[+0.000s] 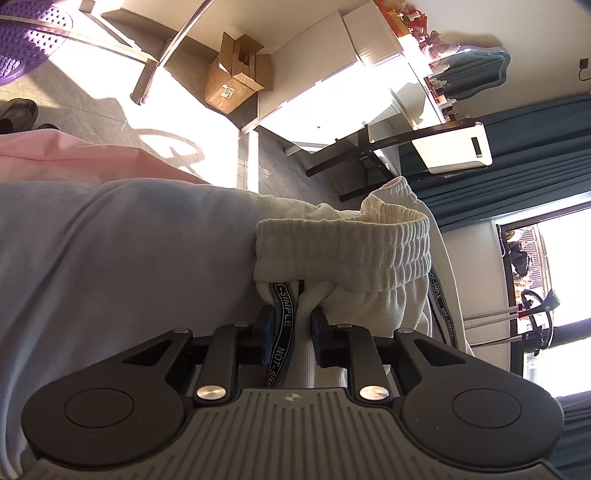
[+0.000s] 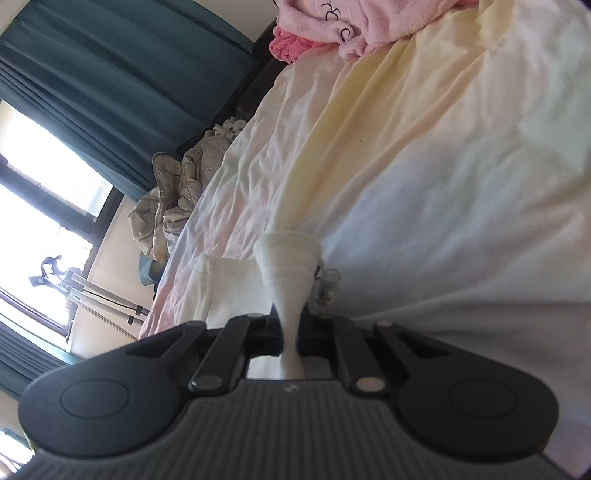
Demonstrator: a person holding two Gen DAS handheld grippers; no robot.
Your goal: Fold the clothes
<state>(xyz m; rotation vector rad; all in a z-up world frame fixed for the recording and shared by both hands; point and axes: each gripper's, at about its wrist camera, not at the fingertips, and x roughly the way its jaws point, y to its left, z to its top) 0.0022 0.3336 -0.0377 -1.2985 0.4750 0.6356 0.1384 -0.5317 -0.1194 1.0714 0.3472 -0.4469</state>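
Note:
Cream ribbed trousers point(image 1: 343, 251) with an elastic waistband hang in front of my left gripper point(image 1: 292, 319). It is shut on a bunch of their fabric just below the waistband, together with the black drawstring point(image 1: 282, 314) printed "NOT-SIMPLE". In the right wrist view my right gripper point(image 2: 290, 317) is shut on a white ribbed cuff point(image 2: 288, 254), which fans out past the fingertips just over the pale bed sheet point(image 2: 424, 166). More cream fabric point(image 2: 225, 288) lies on the sheet to the left of the cuff. Small metal cord ends point(image 2: 327, 284) dangle beside it.
A pink fleece garment point(image 2: 351, 18) lies at the far end of the bed, and a beige quilted cover point(image 2: 173, 192) is bunched along its window side. Beyond the bed edge stand a cardboard box point(image 1: 236, 77), white cabinets point(image 1: 317, 62) and teal curtains point(image 1: 517, 155).

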